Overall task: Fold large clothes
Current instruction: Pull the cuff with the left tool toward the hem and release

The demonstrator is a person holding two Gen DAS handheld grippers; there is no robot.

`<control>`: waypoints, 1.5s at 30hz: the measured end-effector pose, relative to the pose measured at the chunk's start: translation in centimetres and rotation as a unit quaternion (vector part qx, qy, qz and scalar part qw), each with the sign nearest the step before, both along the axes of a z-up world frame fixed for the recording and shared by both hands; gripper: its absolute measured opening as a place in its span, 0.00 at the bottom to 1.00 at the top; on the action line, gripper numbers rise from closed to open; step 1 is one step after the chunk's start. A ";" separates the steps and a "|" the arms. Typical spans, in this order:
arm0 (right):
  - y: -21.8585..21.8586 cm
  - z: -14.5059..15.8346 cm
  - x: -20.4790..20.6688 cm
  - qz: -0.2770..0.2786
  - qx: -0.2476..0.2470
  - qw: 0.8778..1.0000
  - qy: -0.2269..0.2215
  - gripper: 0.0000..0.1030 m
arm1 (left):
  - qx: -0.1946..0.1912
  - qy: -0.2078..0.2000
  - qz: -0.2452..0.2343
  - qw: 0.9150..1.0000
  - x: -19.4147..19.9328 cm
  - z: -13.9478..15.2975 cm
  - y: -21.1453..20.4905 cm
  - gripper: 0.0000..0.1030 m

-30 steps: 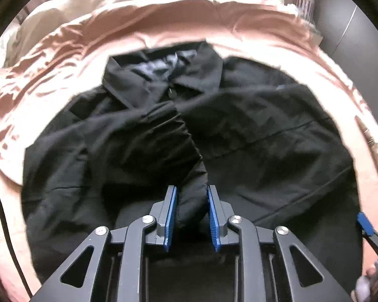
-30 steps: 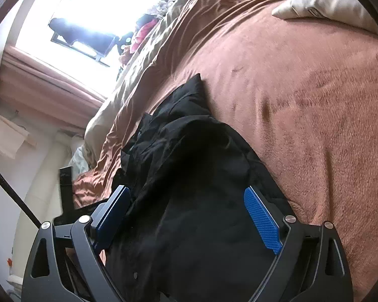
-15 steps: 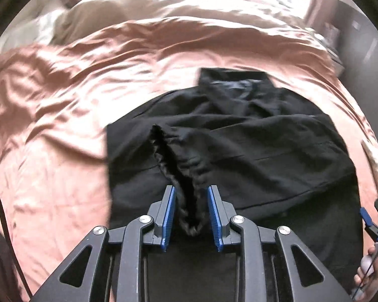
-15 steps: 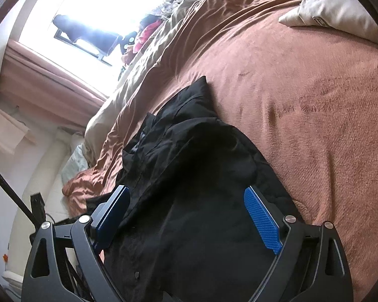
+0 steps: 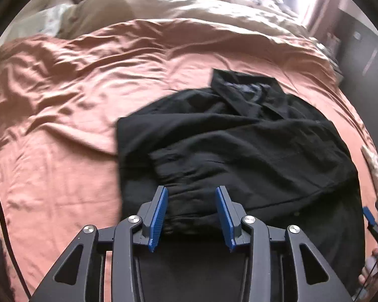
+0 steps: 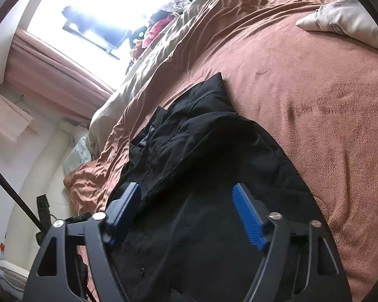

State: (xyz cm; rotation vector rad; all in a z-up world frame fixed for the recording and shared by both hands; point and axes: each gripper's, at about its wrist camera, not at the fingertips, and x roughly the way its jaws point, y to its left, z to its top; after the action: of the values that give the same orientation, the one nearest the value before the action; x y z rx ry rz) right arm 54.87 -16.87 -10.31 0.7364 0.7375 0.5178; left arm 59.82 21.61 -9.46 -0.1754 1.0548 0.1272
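A: What is the left gripper (image 5: 191, 212) doing?

B: Its blue-padded jaws are standing apart, released, with the gathered sleeve cuff (image 5: 189, 198) of the black collared cotton shirt (image 5: 252, 151) lying loose between them. I can't tell whether the cloth is touching either pad.

A: And the right gripper (image 6: 186, 214)?

B: It is hovering over the dark fabric, jaws spread wide and gripping nothing. The shirt's hem side is sitting right under it.

A: Where is the shirt lying?

B: It is spreading out ahead of both grippers on the rust-brown bedspread (image 5: 75, 115). Just beyond the left gripper the sleeve is lying folded across the body; farther ahead is the collar (image 5: 244, 93), and beyond that the beige duvet (image 5: 189, 7) is bunching near the bright window (image 6: 108, 7).

A: What is worrying you from here?

B: The sleeve looks rumpled, so it may be sliding back off the body if the left gripper drags the cuff while pulling away. The bedspread is soft and wrinkled too; a closing gripper could be pinching it together with the shirt, and the next fold would be lifting both. Black on black is also hiding the edges, so a grasp may be catching one layer only.
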 end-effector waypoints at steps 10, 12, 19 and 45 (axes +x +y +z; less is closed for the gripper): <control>0.8 5.3 0.8 0.014 -0.102 0.995 -0.019 0.68 | -0.042 0.036 0.015 0.998 1.6 -6.9 0.9 0.40; 2.0 7.1 1.5 0.032 -0.141 0.989 -0.034 0.68 | -0.042 0.034 0.012 0.998 1.6 -7.0 1.1 0.40; 7.1 7.6 7.2 0.067 -0.236 0.969 -0.023 0.61 | -0.026 0.044 0.000 0.999 1.3 -6.9 1.5 0.40; 7.9 6.6 7.0 0.010 -0.345 0.939 0.000 0.53 | -0.062 -0.026 0.049 0.997 -7.9 -1.1 5.3 0.68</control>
State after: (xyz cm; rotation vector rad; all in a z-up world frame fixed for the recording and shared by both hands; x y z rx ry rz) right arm 61.92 -9.01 -3.69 0.0715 0.8569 0.2438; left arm 51.91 26.91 -10.55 -0.3413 1.0023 0.1442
